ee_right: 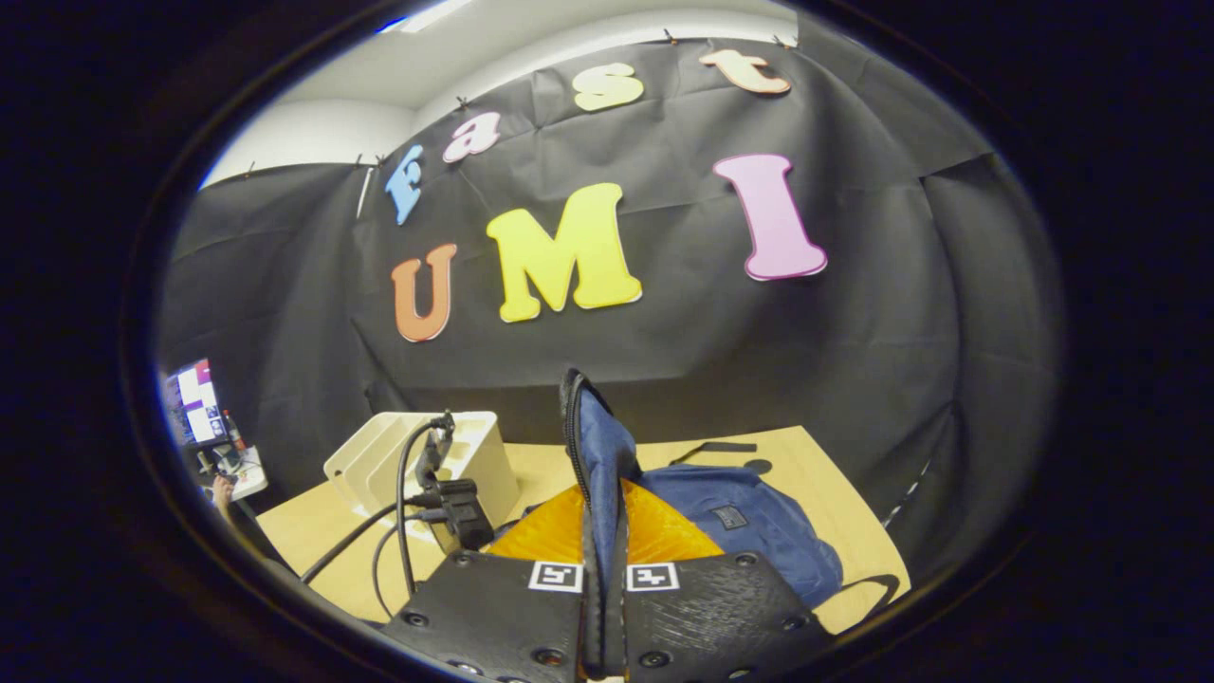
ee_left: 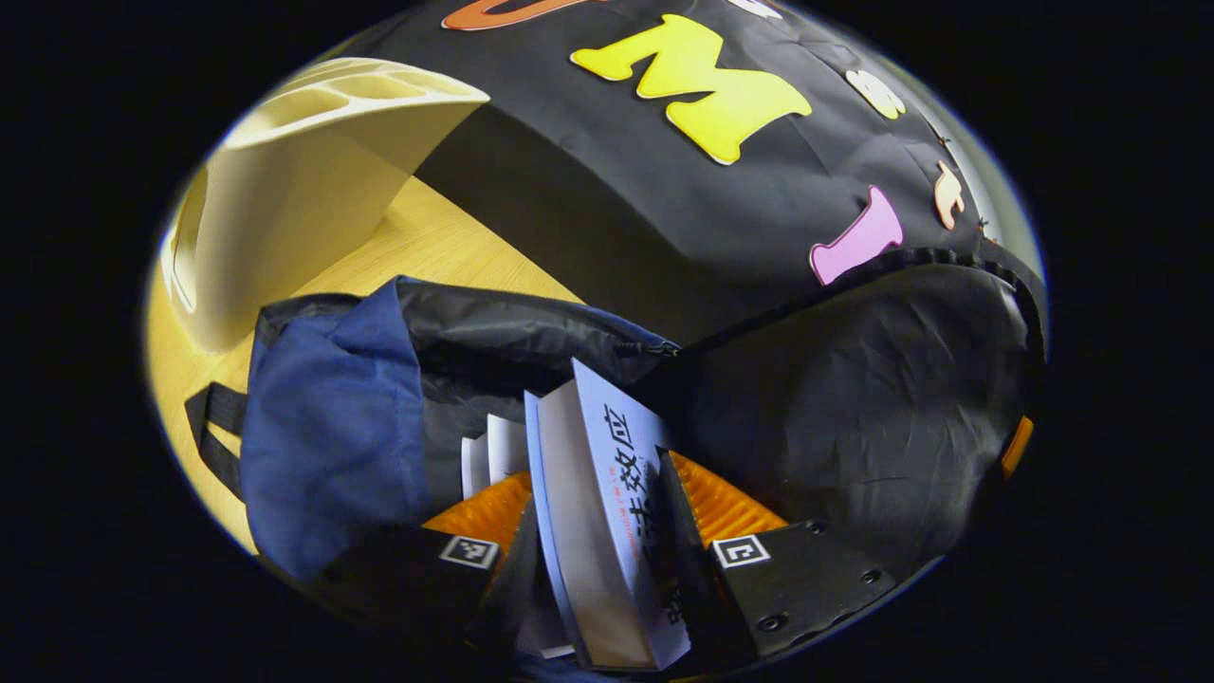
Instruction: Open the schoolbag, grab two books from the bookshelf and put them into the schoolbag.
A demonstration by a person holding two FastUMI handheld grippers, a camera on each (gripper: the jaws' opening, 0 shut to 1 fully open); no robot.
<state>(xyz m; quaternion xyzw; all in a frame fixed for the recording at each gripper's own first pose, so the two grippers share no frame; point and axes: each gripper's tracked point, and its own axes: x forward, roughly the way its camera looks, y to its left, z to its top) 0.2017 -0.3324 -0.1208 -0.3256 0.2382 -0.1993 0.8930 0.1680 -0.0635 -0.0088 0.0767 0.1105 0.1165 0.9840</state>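
Blue fabric with black lining: the bag [ee_left: 332, 427] lies on the wooden table [ee_left: 417, 247], its mouth open toward the left gripper view. The left gripper [ee_left: 607, 560] grips a book [ee_left: 593, 531] between both fingers, spine edge up and cover turned to the right, the book standing tilted in the bag's mouth. Further white page edges [ee_left: 493, 455] show inside the bag just left of the held book; whether these belong to a second book cannot be told. The raised black flap [ee_left: 854, 398] of the bag stands to the right of the book, its zip edge running along the top. A cream shelf [ee_left: 285, 209] stands on the table beyond the bag, at the upper left of that view.

In the right gripper view, the right gripper [ee_right: 604, 579] is closed narrowly on the bag's flap [ee_right: 593, 446], both fingers pressing its zipped rim, holding it upright above the table [ee_right: 835, 503]. The bag's blue body [ee_right: 749, 522] lies to the right of the flap. The left gripper [ee_right: 455, 503], with black cables [ee_right: 403, 493] trailing from it, sits to the left, in front of the shelf [ee_right: 379, 455]. A hand [ee_right: 223, 493] shows at the far left edge.
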